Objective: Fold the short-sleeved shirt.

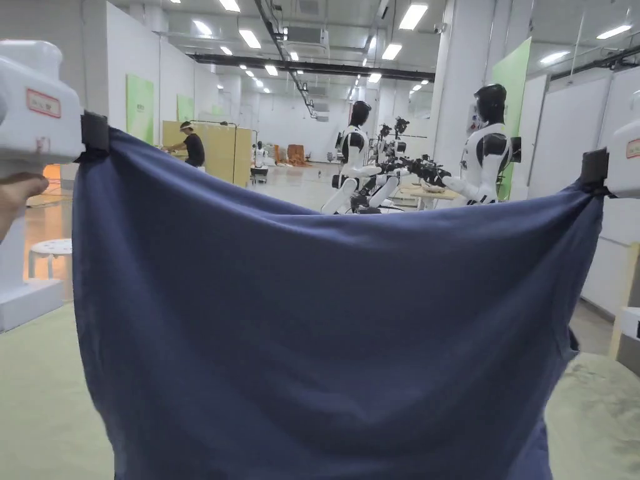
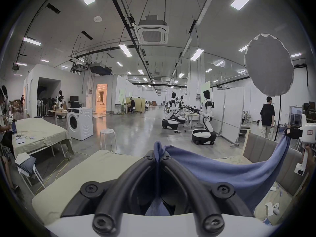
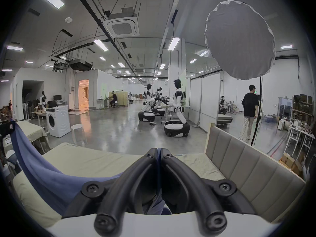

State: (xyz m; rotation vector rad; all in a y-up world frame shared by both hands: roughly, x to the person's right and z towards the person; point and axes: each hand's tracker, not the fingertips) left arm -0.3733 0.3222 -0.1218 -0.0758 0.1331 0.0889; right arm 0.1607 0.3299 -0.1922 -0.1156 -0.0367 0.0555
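1. One navy short-sleeved shirt (image 1: 331, 325) hangs spread in the air above the bed (image 1: 37, 400), which is covered by a pale green sheet.
2. Left gripper (image 1: 94, 134): both jaws are pressed together on the shirt's upper left corner. In the left gripper view, fabric protrudes past the closed tips (image 2: 158, 156).
3. Right gripper (image 1: 594, 169): both jaws are pressed together on the upper right corner. In the right gripper view, a thin fold of cloth sits between the tips (image 3: 159, 152).
4. The top edge sags between the two grippers.
5. One hand (image 1: 15, 194) holds the left gripper body.
6. Far background: two humanoid robots (image 1: 484, 147), one white stool (image 1: 50, 250), one washing machine (image 2: 80, 123).
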